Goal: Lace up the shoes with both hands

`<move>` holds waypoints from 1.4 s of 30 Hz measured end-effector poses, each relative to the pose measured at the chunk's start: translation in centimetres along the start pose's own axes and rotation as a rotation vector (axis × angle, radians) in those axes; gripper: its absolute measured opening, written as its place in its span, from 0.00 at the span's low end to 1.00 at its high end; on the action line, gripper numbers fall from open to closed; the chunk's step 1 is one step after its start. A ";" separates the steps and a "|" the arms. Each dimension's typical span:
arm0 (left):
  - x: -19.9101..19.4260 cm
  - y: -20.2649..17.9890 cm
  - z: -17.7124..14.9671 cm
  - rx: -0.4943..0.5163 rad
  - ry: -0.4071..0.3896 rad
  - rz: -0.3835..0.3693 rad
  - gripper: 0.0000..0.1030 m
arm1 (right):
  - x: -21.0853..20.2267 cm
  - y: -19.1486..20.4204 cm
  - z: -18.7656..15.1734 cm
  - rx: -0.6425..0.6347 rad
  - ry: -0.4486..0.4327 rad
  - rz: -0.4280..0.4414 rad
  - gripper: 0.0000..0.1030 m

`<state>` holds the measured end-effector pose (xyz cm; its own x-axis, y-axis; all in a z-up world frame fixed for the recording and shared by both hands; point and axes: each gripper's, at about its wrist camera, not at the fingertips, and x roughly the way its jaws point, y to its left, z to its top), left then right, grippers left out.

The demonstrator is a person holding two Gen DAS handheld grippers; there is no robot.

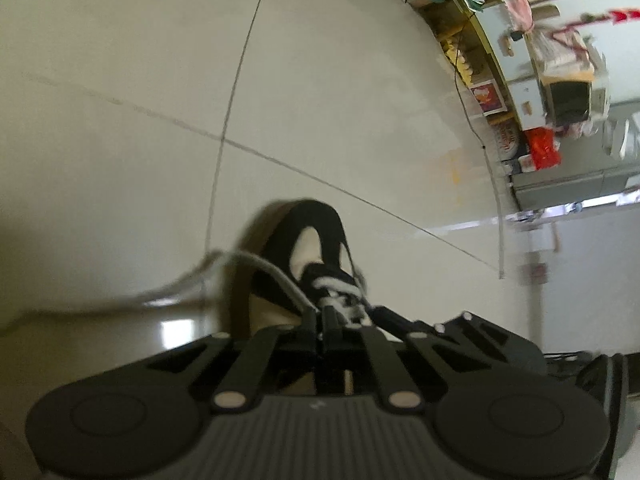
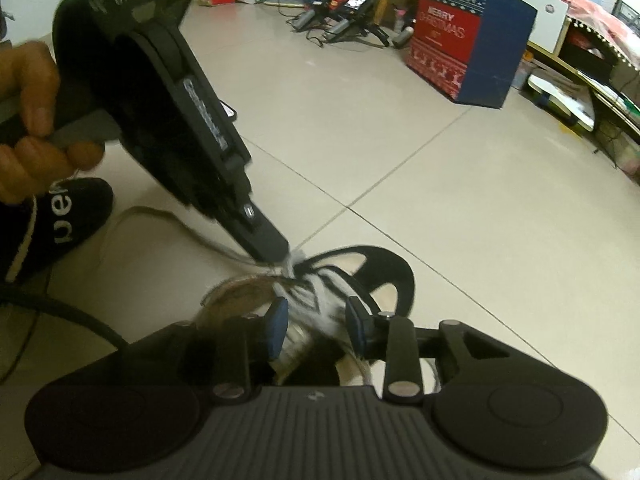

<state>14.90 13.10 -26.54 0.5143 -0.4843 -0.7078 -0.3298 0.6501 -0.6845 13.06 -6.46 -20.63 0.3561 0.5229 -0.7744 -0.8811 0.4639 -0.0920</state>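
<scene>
Sneaker (image 2: 360, 280), black and white, lies on the pale tiled floor (image 2: 400, 160) directly below both grippers, toe pointing away in both wrist views. White shoelace (image 1: 276, 272) arcs up from the lacing area, then trails off blurred to the left in the left wrist view.

Left gripper (image 1: 320, 316): jaws together, pinched on the shoelace just above the eyelets. In the right wrist view it slants in from upper left, its tip (image 2: 276, 250) at the top of the lacing with lace strands fanning out under it. A hand (image 2: 32, 120) grips its handle at the left edge.

Right gripper (image 2: 316, 320): blue-padded fingers (image 2: 280, 320) apart, straddling the shoe's tongue and the white laces. Blur there; cannot tell whether either pad touches anything, and nothing looks pinched.

Room to move: bare tile beyond the toe and to the right of the shoe. Grout lines cross just past the toe. A foot in a black sock (image 2: 68, 216) rests on the floor at left, near the shoe, and a dark cable (image 2: 80, 320) runs along the floor under it. Christmas gift box (image 2: 468, 48) stands well apart at the far right. Other gripper rigs (image 2: 340, 20) and bags line the far wall; low shelving (image 2: 580, 72) closes off the right side.
</scene>
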 end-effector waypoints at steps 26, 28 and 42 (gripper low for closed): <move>-1.0 1.7 0.9 0.299 0.199 0.214 0.40 | 0.0 -0.8 -1.2 0.046 0.004 -0.035 0.36; -1.1 -0.1 1.2 0.415 0.174 0.194 0.44 | -0.1 -0.8 -1.3 0.050 0.004 -0.039 0.36; 0.7 -6.3 -0.5 0.854 0.201 0.148 0.41 | -0.3 -0.7 -1.5 0.107 0.004 -0.082 0.36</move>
<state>16.97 8.40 -22.85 0.3376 -0.4025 -0.8509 0.3623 0.8899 -0.2771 13.10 -8.02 -21.27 0.4246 0.4774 -0.7693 -0.8108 0.5786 -0.0885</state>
